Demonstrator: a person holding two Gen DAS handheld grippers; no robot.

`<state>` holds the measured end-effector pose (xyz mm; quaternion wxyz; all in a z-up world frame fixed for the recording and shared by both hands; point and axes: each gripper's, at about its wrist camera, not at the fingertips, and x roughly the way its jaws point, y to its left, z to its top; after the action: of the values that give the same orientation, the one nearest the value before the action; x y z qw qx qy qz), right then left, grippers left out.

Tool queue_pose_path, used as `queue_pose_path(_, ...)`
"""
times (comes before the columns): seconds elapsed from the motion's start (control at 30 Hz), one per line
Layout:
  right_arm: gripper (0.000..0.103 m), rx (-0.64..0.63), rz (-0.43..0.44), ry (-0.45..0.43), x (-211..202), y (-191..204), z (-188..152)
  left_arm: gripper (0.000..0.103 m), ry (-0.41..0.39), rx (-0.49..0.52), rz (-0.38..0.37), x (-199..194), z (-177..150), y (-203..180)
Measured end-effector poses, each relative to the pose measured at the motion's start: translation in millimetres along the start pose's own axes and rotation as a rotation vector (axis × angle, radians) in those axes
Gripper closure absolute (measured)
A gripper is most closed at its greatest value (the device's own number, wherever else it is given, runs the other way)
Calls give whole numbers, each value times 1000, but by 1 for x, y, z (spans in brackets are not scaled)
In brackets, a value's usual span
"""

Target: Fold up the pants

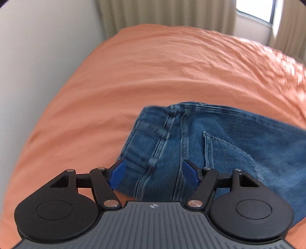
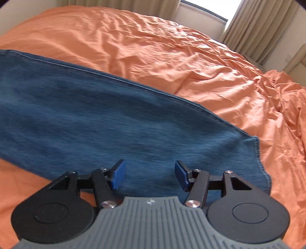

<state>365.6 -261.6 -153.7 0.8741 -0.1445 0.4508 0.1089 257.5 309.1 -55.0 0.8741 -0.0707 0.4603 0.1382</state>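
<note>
A pair of blue denim pants (image 1: 220, 149) lies flat on a bed covered with a wrinkled orange cotton sheet (image 1: 153, 76), apparently already doubled leg over leg, with the waistband end under the left hand-held gripper (image 1: 153, 173) and the hem end under the right hand-held gripper (image 2: 150, 175). Both tools hover just above the cloth with their blue pads spread wide apart and nothing between them.

In the left wrist view, the waistband (image 1: 153, 130), belt loops and a stitched back pocket (image 1: 225, 153) sit just ahead of the fingers. In the right wrist view, the leg hem (image 2: 260, 153) lies just to the right of the open pads, with the long outer seam running off toward the far left. Pale pleated curtains (image 1: 162, 11) and a bright window (image 1: 254, 9) stand beyond the bed.

The step at hand appears to be taking hold of each end for the next fold. To do it well, each tool would need to come down over an edge rather than the flat middle, so one pad can slip beneath every layer. The left would best bite the thick waistband; the right should shift toward the hem corner. Pinching only the top layer would let the lower leg lag and spoil the crease. Denim is stiff and heavy, so a firm, full-depth grip seems wise.
</note>
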Motion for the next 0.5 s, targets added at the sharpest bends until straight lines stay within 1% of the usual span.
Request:
queue_pose_path(0.07,50,40,82,-2,-5,29,-1,23,-6,-122,-57,-1,-14,23)
queue_pose_path(0.13,50,78,145,-11,-7,54,0,23,-21,-261,-126,3,-31,47)
queue_pose_path(0.27,50,126,203,-34,-9,100,7,24,-72,-596,-275,29,-64,89)
queue_pose_path(0.33,50,144,230,-41,-11,116,12,29,-65,-731,-351,48,-77,99)
queue_pose_path(0.37,50,148,246,-39,-11,122,14,32,-60,-776,-382,57,-81,102)
queue_pose_path(0.43,50,150,262,-44,-12,133,18,32,-73,-859,-438,76,-88,106)
queue_pose_path(0.5,50,153,271,-48,-10,140,22,32,-95,-901,-472,91,-91,108)
